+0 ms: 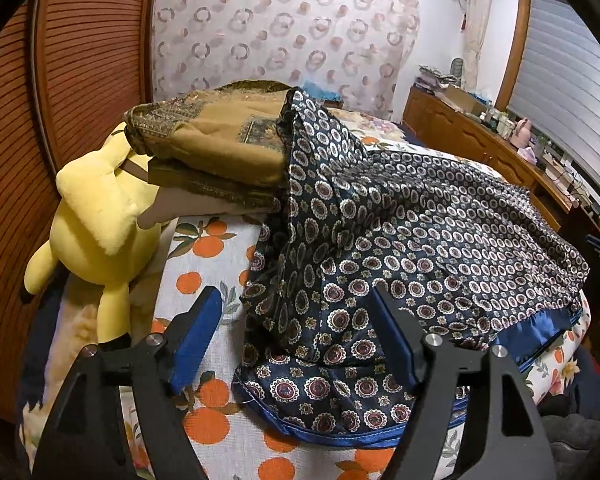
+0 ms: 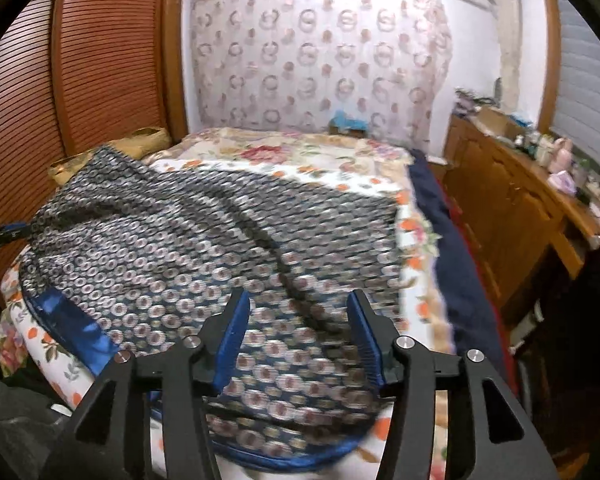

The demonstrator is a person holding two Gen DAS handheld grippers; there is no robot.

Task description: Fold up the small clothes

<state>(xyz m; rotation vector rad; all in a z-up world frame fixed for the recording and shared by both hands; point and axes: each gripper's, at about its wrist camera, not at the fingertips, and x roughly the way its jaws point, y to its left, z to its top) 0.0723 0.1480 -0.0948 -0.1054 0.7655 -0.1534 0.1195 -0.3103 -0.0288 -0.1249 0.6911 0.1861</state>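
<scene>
A dark blue patterned garment [image 1: 400, 248] with white and maroon medallions and a shiny blue hem lies spread and rumpled on the bed. Its far end rests against a pile of folded brown fabric [image 1: 220, 140]. My left gripper [image 1: 296, 300] is open, its jaws wide apart just above the garment's near left corner. In the right wrist view the same garment [image 2: 204, 248] is blurred. My right gripper [image 2: 298, 300] is open above the garment's near edge. Neither gripper holds anything.
The bed has a white sheet with orange fruit print [image 1: 204, 264]. A yellow plush toy [image 1: 96, 216] sits at the bed's left edge by a wooden slatted wall [image 1: 16, 160]. A wooden dresser [image 2: 512, 208] with clutter stands on the right.
</scene>
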